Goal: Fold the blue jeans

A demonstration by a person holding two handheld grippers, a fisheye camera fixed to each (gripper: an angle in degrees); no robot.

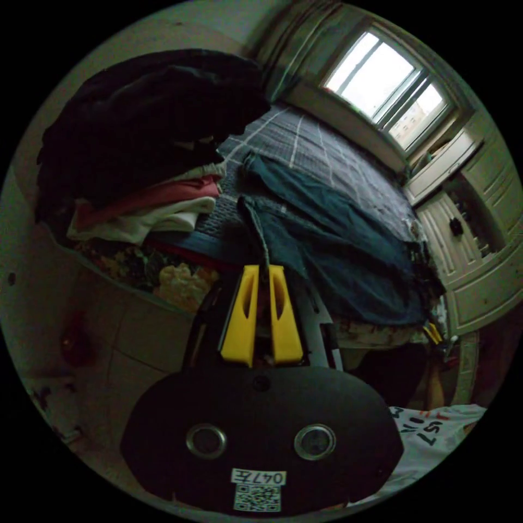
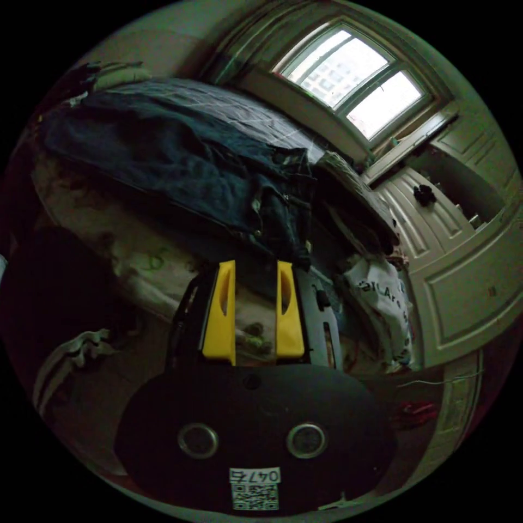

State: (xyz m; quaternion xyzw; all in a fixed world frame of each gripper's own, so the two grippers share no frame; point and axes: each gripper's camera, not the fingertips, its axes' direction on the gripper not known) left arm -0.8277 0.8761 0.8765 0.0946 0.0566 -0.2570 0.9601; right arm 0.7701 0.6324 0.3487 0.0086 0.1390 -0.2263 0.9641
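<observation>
Lying lengthwise across the bed (image 1: 327,158), the blue jeans (image 1: 338,239) look folded leg over leg; the crosswise folds seem left to do. At ten o'clock a clothes pile (image 1: 158,207) sits stacked. The left hand-held gripper (image 1: 262,269) is clenched on a hem corner. The right hand-held gripper (image 2: 255,267) is released, just short of the waistband at twelve o'clock.

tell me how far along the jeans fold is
Early. Done: the jeans lie spread along the bed, legs side by side. In hand: the left gripper looks pinched on a leg hem; the right gripper is open just short of the waistband. Left: no cross fold shows yet.
</observation>
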